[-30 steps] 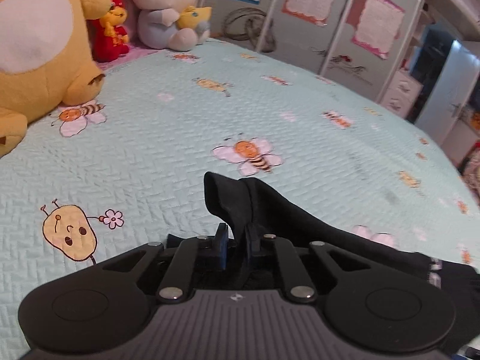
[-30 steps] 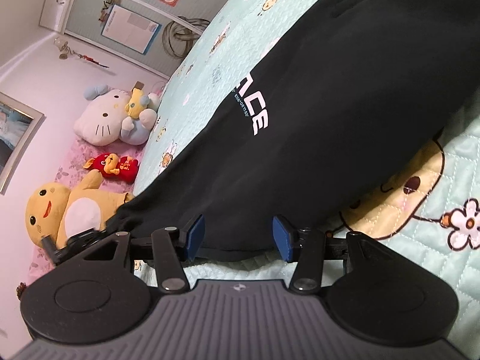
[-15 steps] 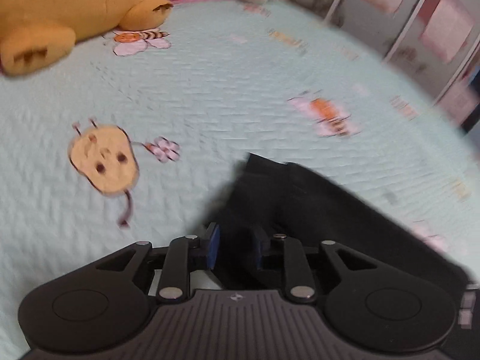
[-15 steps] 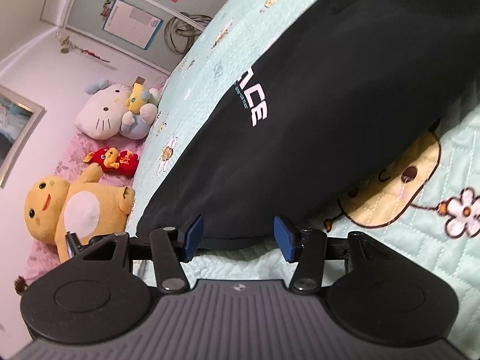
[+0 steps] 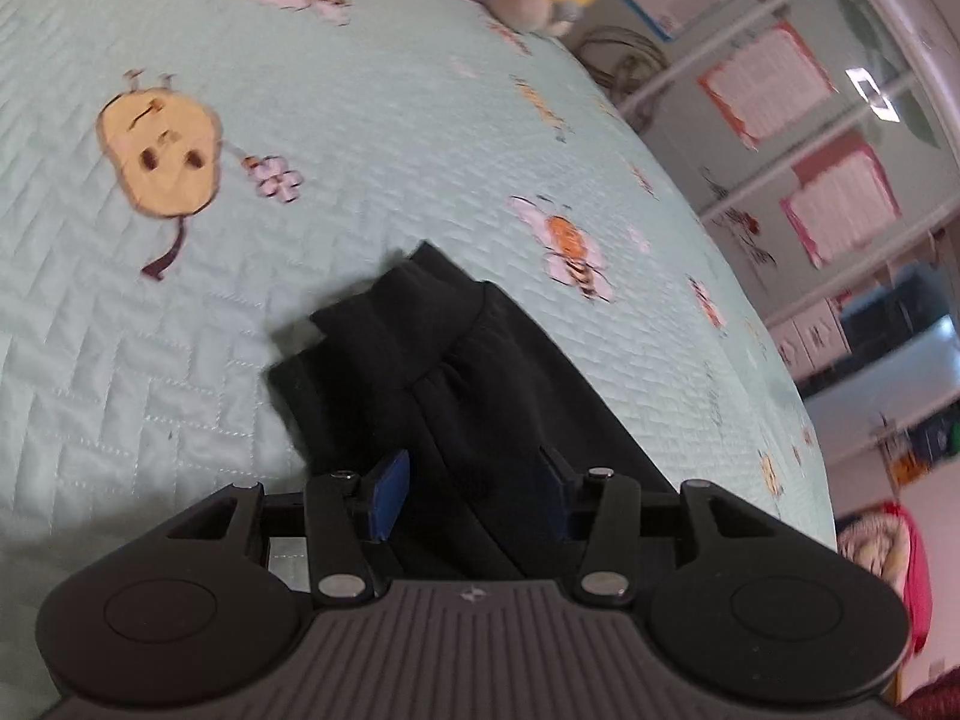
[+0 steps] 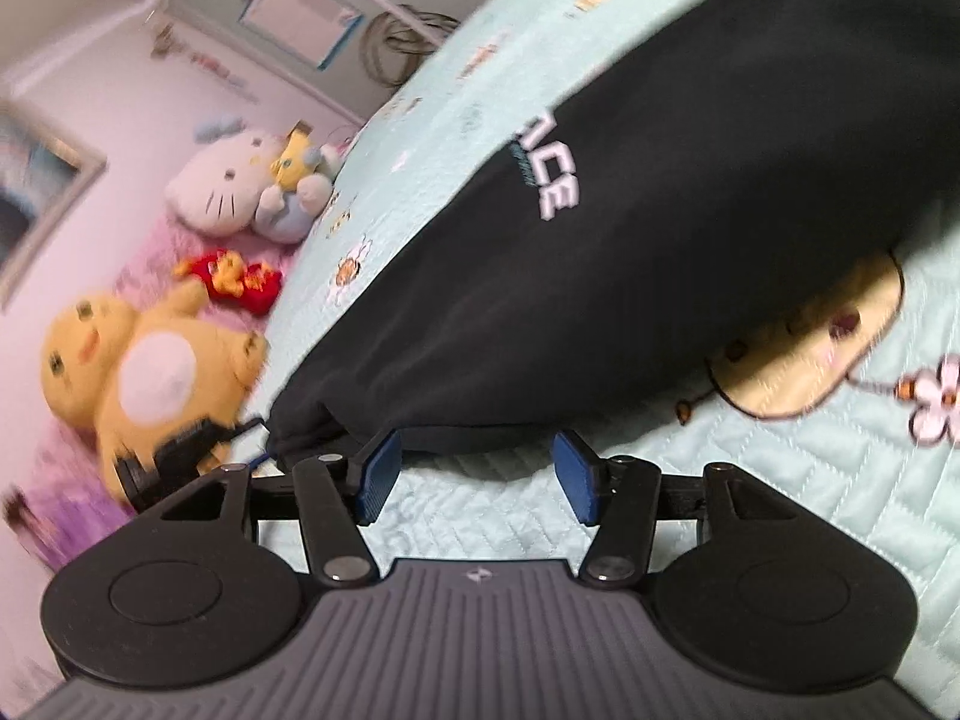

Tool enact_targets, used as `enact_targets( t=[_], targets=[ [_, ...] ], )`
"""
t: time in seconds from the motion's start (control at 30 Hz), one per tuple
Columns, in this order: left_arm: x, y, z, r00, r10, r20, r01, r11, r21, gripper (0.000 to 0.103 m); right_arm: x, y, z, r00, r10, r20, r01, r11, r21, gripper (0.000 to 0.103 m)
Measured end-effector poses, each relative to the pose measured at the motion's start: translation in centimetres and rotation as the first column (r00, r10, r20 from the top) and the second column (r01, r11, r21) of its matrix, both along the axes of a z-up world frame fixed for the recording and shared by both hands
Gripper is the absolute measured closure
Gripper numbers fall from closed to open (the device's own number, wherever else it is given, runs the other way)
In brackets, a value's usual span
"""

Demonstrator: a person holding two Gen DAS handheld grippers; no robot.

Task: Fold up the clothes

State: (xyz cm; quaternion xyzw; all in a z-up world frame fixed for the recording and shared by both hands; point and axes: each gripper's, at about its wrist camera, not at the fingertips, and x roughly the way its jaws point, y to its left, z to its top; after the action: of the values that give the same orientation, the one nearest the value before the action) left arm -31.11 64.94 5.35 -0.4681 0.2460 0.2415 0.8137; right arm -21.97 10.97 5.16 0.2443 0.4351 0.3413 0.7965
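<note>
Black lettered garment flat on bedspread

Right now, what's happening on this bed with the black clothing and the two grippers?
A person with two handheld grippers is folding a black garment with white lettering, laid across a mint quilted bedspread. The left gripper is open over the garment's cuffed end, gripping nothing. The right gripper is open too, just short of the garment's near edge. Plush toys sit at the far end.
</note>
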Motion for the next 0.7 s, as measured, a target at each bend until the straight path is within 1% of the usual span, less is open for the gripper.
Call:
enact_targets(
  t=[0.07, 0.1, 0.17, 0.2, 0.27, 0.3, 0.4, 0.47, 0.57, 0.6, 0.63, 0.7],
  targets=[
    [-0.1, -0.1, -0.1, 1.0, 0.011, 0.001, -0.011, 1.0, -0.001, 0.055, -1.0, 1.7, 0.9, 0.993, 0.052, 0.108, -0.042, 0.994, -0.097, 0.046],
    [-0.2, -0.2, 0.0, 1.0, 0.013, 0.001, -0.013, 1.0, 0.005, 0.055, -1.6, 2.9, 1.2, 0.983, 0.093, 0.16, -0.069, 0.986, -0.153, 0.046],
    [-0.4, -0.2, -0.2, 1.0, 0.011, 0.003, -0.011, 1.0, 0.006, 0.054, -2.9, 5.6, 1.4, 0.95, 0.179, 0.254, -0.11, 0.958, -0.266, 0.046],
    [-0.5, -0.1, -0.3, 1.0, 0.009, 0.004, -0.009, 1.0, 0.004, 0.054, -3.5, 7.0, 1.4, 0.929, 0.221, 0.296, -0.121, 0.939, -0.321, 0.046],
    [-0.4, 0.1, -0.5, 1.0, 0.013, 0.005, -0.013, 1.0, -0.003, 0.054, -4.6, 9.4, 0.7, 0.89, 0.276, 0.362, -0.11, 0.902, -0.417, 0.046],
    [-0.3, 0.2, -0.4, 1.0, 0.018, 0.006, -0.018, 1.0, -0.002, 0.056, -5.0, 10.6, 0.6, 0.866, 0.303, 0.398, -0.102, 0.885, -0.453, 0.047],
    [-0.3, -0.1, -0.1, 1.0, 0.019, 0.012, -0.019, 1.0, 0.011, 0.056, -6.0, 14.1, 0.4, 0.776, 0.389, 0.497, -0.073, 0.838, -0.542, 0.047],
    [-0.3, -0.2, -0.1, 1.0, 0.018, 0.019, -0.018, 1.0, 0.013, 0.056, -6.3, 16.1, 0.2, 0.722, 0.446, 0.529, -0.072, 0.809, -0.583, 0.047],
    [-0.4, -0.4, -0.2, 0.999, 0.018, 0.031, -0.019, 1.0, 0.012, 0.056, -6.8, 19.2, -1.0, 0.645, 0.532, 0.549, -0.042, 0.742, -0.67, 0.048],
    [-0.5, -0.4, -0.1, 0.999, 0.019, 0.036, -0.02, 1.0, 0.015, 0.056, -6.9, 20.1, -1.5, 0.623, 0.555, 0.551, -0.026, 0.719, -0.695, 0.05],
    [-0.7, -0.4, 0.0, 0.999, 0.02, 0.042, -0.021, 1.0, 0.018, 0.056, -6.9, 20.5, -1.7, 0.616, 0.562, 0.552, -0.017, 0.71, -0.704, 0.052],
    [-1.0, -0.5, 0.2, 0.998, 0.022, 0.053, -0.024, 0.999, 0.023, 0.059, -6.8, 20.8, -1.8, 0.611, 0.566, 0.554, -0.004, 0.702, -0.712, 0.067]
  ],
)
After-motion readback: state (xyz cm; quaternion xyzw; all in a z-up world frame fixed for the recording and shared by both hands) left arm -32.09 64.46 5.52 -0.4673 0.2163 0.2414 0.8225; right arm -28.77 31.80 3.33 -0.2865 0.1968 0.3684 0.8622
